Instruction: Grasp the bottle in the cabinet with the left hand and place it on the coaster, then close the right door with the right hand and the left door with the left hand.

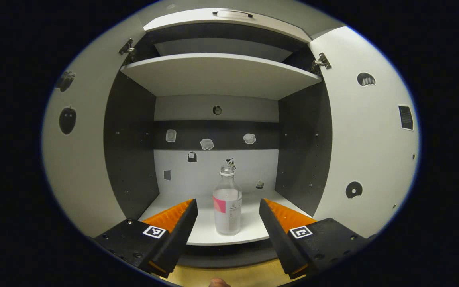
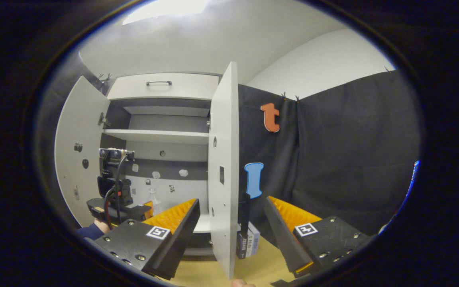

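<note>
The bottle (image 1: pixel 227 201) stood upright on the lower shelf (image 1: pixel 249 229) of the cabinet (image 1: pixel 134 159), near the shelf's front edge. The left gripper (image 1: pixel 228 217) was spread wide and pointed straight at the bottle, which showed between its two fingers but farther in, not touched by them. Both doors were open. The right gripper (image 2: pixel 231 215) was also spread, holding nothing, with the edge of the right door (image 2: pixel 223 167) showing between its fingers.
</note>
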The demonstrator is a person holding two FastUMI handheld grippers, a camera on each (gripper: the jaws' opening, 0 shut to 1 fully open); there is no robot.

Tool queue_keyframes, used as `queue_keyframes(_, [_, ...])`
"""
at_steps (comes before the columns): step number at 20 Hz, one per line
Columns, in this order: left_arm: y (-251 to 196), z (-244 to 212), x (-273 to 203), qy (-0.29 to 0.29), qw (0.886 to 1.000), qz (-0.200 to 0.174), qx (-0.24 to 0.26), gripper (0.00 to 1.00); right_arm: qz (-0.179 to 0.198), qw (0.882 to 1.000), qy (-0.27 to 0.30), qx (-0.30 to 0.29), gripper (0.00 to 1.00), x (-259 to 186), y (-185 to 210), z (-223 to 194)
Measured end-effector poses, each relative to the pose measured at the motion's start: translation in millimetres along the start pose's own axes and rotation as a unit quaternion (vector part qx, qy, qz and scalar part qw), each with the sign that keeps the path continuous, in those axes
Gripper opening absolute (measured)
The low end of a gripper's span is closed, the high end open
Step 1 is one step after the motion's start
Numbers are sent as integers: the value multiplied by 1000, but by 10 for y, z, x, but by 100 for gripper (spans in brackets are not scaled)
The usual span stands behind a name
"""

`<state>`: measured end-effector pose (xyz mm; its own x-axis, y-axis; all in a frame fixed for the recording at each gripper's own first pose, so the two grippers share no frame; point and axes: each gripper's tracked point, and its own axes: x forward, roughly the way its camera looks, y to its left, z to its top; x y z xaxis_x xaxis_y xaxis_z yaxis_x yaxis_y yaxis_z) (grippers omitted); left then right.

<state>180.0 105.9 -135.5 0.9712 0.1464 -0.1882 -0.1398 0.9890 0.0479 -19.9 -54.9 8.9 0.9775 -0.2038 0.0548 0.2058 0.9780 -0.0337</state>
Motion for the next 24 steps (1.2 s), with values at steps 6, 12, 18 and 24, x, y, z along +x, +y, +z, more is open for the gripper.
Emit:
queue_keyframes(6, [-5,-208,557,21,1000,-9,-3,97,-43,999,-2,2,98,-34,-181,-3])
queue_keyframes(12, [49,-337,965,25,1000,3,1,96,-57,998,6,-2,98,-48,-222,-55])
queue_keyframes(18, [11,-414,1103,32,999,-9,-2,77,-55,998,10,-5,98,-54,-267,-89])
queue_keyframes(24, [-4,-447,1018,29,998,-46,-17,76,-40,999,11,8,98,-48,-304,-95])
